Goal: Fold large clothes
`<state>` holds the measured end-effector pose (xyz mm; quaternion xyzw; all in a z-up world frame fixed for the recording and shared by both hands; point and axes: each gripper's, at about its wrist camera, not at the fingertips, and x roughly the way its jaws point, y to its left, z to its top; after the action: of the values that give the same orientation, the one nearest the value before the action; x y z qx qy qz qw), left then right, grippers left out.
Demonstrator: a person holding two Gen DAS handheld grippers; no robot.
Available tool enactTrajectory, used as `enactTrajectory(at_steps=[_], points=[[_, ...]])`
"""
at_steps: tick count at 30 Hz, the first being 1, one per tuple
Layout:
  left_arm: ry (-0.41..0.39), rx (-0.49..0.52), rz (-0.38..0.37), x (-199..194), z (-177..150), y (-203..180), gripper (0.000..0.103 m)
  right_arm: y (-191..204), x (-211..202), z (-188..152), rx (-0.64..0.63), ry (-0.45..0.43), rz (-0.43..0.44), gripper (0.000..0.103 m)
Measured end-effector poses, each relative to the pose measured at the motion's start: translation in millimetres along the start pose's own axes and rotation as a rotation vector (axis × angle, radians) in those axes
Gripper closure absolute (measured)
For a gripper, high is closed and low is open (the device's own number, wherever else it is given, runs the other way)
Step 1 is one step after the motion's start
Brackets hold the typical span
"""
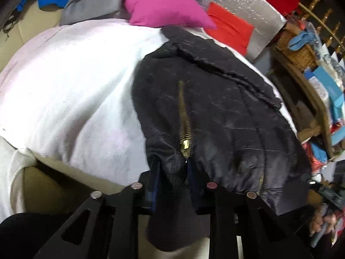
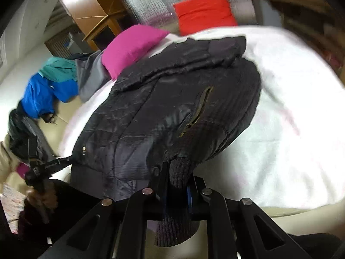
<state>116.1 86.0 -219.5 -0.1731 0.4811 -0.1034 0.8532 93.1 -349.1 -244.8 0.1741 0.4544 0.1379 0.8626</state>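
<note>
A black quilted jacket [image 1: 215,108] [image 2: 161,108] lies spread on a white blanket [image 1: 75,86] [image 2: 291,129]. It has a gold zip [image 1: 183,112] and a zipped pocket [image 2: 200,108]. In the left wrist view my left gripper [image 1: 172,170] is shut on the jacket's near hem, just below the zip's end. In the right wrist view my right gripper [image 2: 175,181] is shut on the ribbed knit hem, which hangs down between its fingers. My left gripper [image 2: 64,161], held by a hand [image 2: 43,196], also shows at the jacket's far left corner.
A pink pillow [image 1: 163,6] [image 2: 131,47] and a red pillow [image 1: 230,28] [image 2: 204,10] lie past the jacket's collar, against silver foil sheeting [image 1: 243,6]. Grey [image 1: 92,6] and blue [image 2: 43,95] garments are piled beside them. A cluttered wooden shelf with a wicker basket [image 1: 297,49] stands close by.
</note>
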Motion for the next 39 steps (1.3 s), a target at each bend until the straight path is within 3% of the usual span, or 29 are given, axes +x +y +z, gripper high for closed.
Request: enactTrajectory(at_steps=[1, 3, 6, 8, 9, 10, 11, 14, 18, 20, 23, 27, 33, 35, 39], points=[[0.031, -0.005, -0.008, 5.3, -1.9, 0.5, 0.053, -4.5, 9.0, -1.4, 0.022, 0.026, -0.009, 0.085], [0.097, -0.004, -0.011, 18.9, -7.1, 0.9, 0.031, -11.3, 29.9, -7.3, 0.065, 0.092, -0.014, 0.076], [0.125, 0.031, 0.024, 29.5, -9.6, -2.4, 0.031, -20.7, 51.1, -16.4, 0.113, 0.159, -0.005, 0.055], [0.126, 0.038, 0.022, 31.2, -8.6, -4.3, 0.032, -14.0, 48.4, -17.0, 0.081, 0.149, -0.012, 0.059], [0.126, 0.037, 0.025, 32.3, -6.8, -4.0, 0.048, -10.8, 44.9, -18.4, 0.052, 0.136, -0.016, 0.075], [0.124, 0.038, 0.042, 34.2, -4.6, -4.1, 0.074, -5.6, 41.3, -16.6, 0.031, 0.127, -0.018, 0.079], [0.123, 0.035, 0.059, 35.3, -1.3, -2.8, 0.084, 0.3, 38.8, -13.8, 0.015, 0.115, -0.021, 0.081], [0.129, -0.009, -0.008, 28.5, 9.6, 5.5, 0.084, 14.8, 21.8, -0.9, -0.034, 0.055, -0.013, 0.084], [0.088, 0.008, -0.119, 6.6, 37.4, -3.6, 0.085, 31.4, -12.1, 35.8, -0.077, -0.064, 0.028, 0.084], [0.044, 0.015, -0.196, -7.7, 65.5, -11.0, 0.085, 33.1, -28.9, 64.0, -0.066, -0.150, 0.067, 0.084], [-0.022, 0.038, -0.227, -16.4, 113.0, -25.1, 0.085, 30.0, -40.3, 112.2, -0.036, -0.263, 0.092, 0.085], [-0.078, 0.015, -0.272, -3.7, 203.1, -40.2, 0.085, 19.9, -19.3, 194.8, 0.015, -0.327, 0.075, 0.085], [-0.145, -0.033, -0.204, 67.6, 353.0, -52.5, 0.085, -23.4, 55.8, 324.1, 0.164, -0.394, 0.052, 0.085], [-0.127, -0.056, -0.183, 102.3, 382.8, -54.0, 0.085, -39.8, 88.6, 361.6, 0.218, -0.394, 0.049, 0.085], [-0.059, -0.063, -0.037, 191.4, 419.5, -60.6, 0.085, -64.6, 160.2, 411.5, 0.278, -0.344, -0.033, 0.088]])
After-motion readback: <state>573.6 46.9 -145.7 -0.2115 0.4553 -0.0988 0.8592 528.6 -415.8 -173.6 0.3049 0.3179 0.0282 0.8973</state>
